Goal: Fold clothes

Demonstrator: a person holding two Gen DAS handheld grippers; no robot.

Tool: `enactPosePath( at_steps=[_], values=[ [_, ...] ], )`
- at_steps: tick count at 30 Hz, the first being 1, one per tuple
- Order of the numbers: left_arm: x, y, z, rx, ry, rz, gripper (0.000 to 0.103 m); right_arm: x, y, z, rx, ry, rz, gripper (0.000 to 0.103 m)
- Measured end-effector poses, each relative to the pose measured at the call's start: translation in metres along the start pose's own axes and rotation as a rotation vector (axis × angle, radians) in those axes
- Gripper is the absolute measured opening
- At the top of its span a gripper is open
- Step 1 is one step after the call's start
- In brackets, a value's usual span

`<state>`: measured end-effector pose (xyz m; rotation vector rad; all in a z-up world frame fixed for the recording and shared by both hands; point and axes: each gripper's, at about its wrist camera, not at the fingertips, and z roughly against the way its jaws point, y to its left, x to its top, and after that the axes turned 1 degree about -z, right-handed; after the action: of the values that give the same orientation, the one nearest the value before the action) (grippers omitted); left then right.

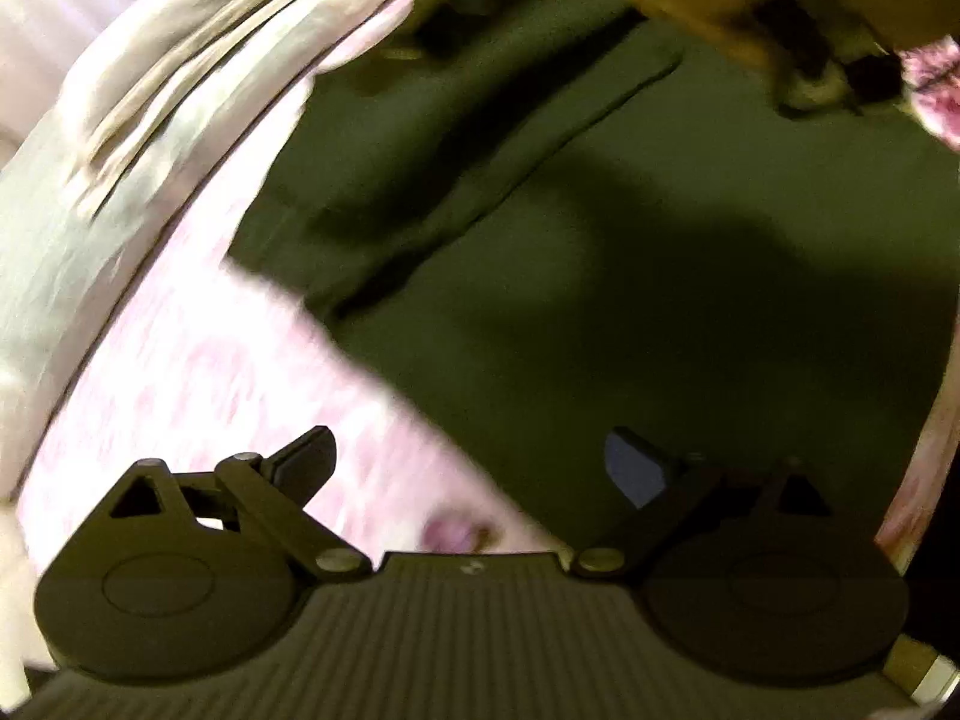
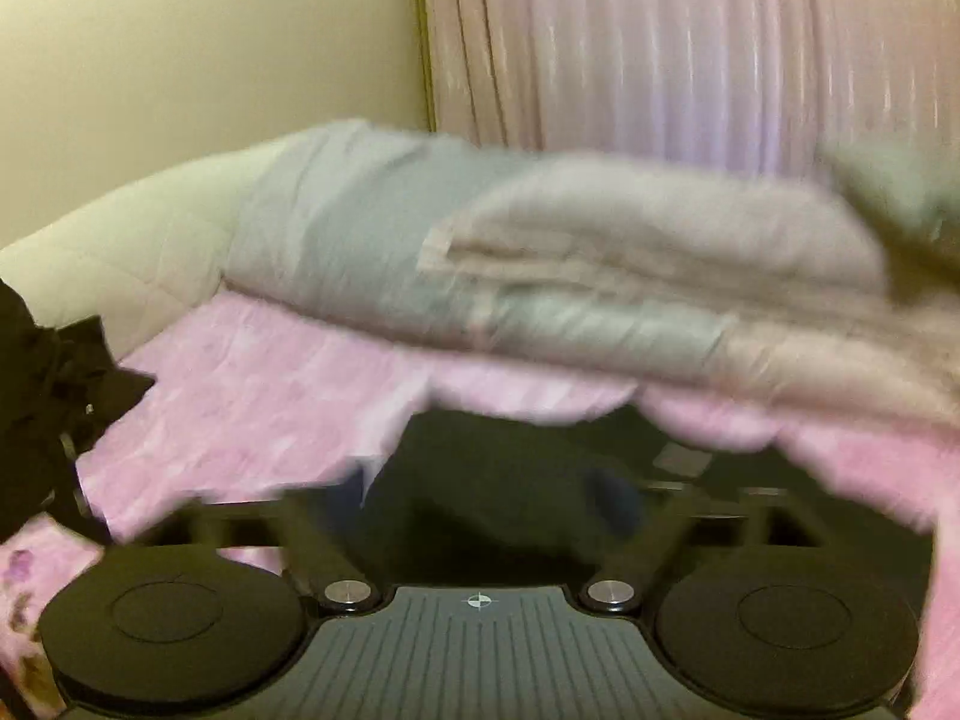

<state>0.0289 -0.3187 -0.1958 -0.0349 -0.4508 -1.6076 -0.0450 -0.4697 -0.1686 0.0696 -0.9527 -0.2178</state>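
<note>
Left hand-held gripper (image 1: 471, 468) is hovering with its fingers spread wide and nothing between them, pointing steeply down at the bed. Just past its fingertips, a dark green garment (image 1: 630, 276) is lying spread on the pink sheet (image 1: 198, 372), its near edge running diagonally under the right finger (image 1: 636, 468). A long fold or seam is crossing the cloth towards the far side.

Right hand-held gripper (image 2: 480, 498) is likewise spread and empty, though its fingers are blurring badly; the same dark garment (image 2: 498, 480) is showing just beyond them, low in that view. In the left view the other hand (image 1: 798, 18) is appearing at the far right edge of the garment, too smeared to read closely.

Farther back, pale folded bedding (image 2: 540, 264) is resting on the sheet near the wall, with a curtain (image 2: 660, 42) behind it. A black bundle (image 2: 48, 408) is sitting at the left edge of the right view; what it is I cannot tell.

Judging by this, the step in hand is reaching for fresh grip points before the next fold. Doing it well probably means slowing down, settling each gripper on a corner or edge of the garment, pinching only the layer meant to move, and lifting both sides evenly so the cloth is not dragging the sheet or wrinkling.
</note>
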Motion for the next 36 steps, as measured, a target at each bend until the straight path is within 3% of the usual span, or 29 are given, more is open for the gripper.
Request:
enactPosePath(
  at_steps=[4, 8, 15, 19, 23, 26, 28, 30, 36],
  values=[
    [-0.031, 0.02, -0.008, 0.011, 0.03, 0.03, 0.095, -0.025, -0.009, -0.003, -0.06, 0.111, -0.126, 0.084],
    [-0.028, 0.034, -0.019, 0.01, 0.008, 0.027, 0.095, -0.045, -0.049, 0.011, -0.209, 0.211, -0.218, 0.084],
    [0.045, 0.045, -0.054, 0.001, -0.091, 0.057, 0.095, -0.067, -0.153, 0.055, -0.523, 0.256, -0.323, 0.084],
    [0.096, 0.044, -0.08, 0.016, -0.126, 0.037, 0.095, -0.071, -0.213, 0.061, -0.63, 0.256, -0.337, 0.084],
    [0.132, 0.037, -0.108, 0.032, -0.12, -0.002, 0.095, -0.082, -0.253, 0.043, -0.618, 0.281, -0.321, 0.084],
    [0.147, 0.032, -0.128, 0.044, -0.094, -0.037, 0.095, -0.089, -0.268, 0.032, -0.536, 0.277, -0.281, 0.084],
    [0.154, 0.03, -0.137, 0.053, -0.078, -0.056, 0.095, -0.093, -0.273, 0.036, -0.587, 0.28, -0.205, 0.084],
    [0.155, 0.031, -0.141, 0.058, -0.063, -0.058, 0.095, -0.102, -0.288, 0.048, -0.609, 0.278, -0.246, 0.084],
    [0.152, 0.034, -0.148, 0.061, -0.034, -0.049, 0.095, -0.105, -0.284, 0.054, -0.601, 0.297, -0.24, 0.084]
  ],
)
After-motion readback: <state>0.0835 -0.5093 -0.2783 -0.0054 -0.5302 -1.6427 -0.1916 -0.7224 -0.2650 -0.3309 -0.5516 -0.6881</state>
